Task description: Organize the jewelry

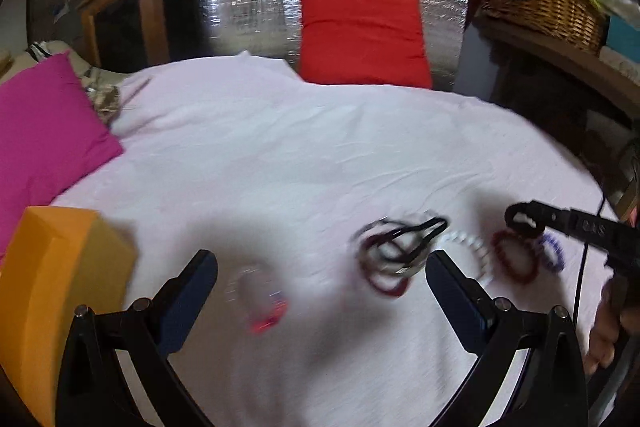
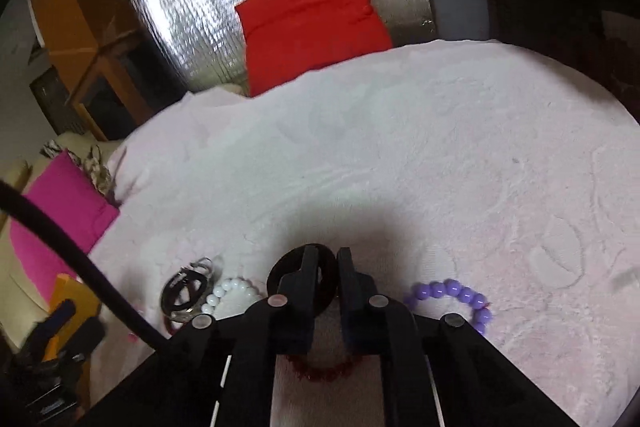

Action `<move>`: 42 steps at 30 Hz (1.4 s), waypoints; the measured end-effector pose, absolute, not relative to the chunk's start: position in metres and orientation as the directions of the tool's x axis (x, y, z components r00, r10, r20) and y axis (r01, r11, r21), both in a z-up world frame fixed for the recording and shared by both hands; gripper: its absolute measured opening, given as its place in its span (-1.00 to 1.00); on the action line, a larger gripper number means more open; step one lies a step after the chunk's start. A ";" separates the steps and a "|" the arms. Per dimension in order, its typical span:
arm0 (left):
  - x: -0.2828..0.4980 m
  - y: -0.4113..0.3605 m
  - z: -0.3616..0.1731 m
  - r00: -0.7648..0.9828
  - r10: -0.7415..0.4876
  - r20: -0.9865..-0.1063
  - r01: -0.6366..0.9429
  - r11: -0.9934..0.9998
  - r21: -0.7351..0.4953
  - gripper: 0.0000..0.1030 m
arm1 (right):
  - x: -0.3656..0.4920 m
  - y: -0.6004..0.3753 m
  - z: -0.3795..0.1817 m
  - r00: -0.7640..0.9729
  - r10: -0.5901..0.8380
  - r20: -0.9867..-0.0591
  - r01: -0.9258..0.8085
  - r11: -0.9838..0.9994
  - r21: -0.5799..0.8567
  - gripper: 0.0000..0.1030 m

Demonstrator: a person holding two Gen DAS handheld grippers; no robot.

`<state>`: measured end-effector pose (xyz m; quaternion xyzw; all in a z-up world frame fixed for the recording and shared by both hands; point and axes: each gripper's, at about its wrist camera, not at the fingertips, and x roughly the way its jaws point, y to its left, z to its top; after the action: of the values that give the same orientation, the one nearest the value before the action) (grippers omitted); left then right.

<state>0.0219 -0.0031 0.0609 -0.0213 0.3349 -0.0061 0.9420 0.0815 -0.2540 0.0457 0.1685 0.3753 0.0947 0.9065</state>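
A pale pink blanket [image 1: 280,155] covers the surface, an orange box [image 1: 60,267] at eight o'clock. The left gripper [image 1: 320,267] stands wide apart, holding nothing, with blurred bangles [image 1: 392,259] at its one o'clock. A white bead bracelet [image 2: 228,291] follows, then the right gripper [image 2: 325,259], clenched on a dark ring bangle [image 2: 280,275]. A purple bead bracelet [image 2: 456,293] lies at its three o'clock.

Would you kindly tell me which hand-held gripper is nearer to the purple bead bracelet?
Right. The right hand-held gripper sits shut just left of the purple bead bracelet; the left hand-held gripper hangs open farther left, beyond the red bracelet.
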 end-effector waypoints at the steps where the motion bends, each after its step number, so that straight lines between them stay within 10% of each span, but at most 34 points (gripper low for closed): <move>1: 0.028 -0.011 0.061 0.781 -0.034 -0.624 0.010 0.999 -0.042 1.00 | 0.078 -0.259 0.047 0.702 0.306 -0.643 -0.042 0.919 0.392 -0.80; 11: 0.075 -0.062 0.045 0.725 -0.064 -0.685 0.074 0.997 -0.014 0.97 | 0.063 -0.291 0.047 0.699 0.285 -0.656 -0.005 0.919 0.394 -0.80; 21: 0.095 -0.065 0.026 0.665 -0.090 -0.741 0.103 0.994 -0.028 -0.62 | 0.062 -0.308 0.039 0.679 0.296 -0.672 0.004 0.914 0.407 -0.80; 42: -0.009 0.057 0.120 0.821 -0.002 -0.571 -0.056 0.995 -0.084 -0.63 | 0.044 -0.214 0.077 0.698 0.471 -0.539 -0.217 0.857 0.468 -0.80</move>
<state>-0.0085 0.0571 0.1203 -0.0486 0.2987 0.0142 0.9530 0.0437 -0.2138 0.0770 0.1879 0.3386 0.1906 0.9020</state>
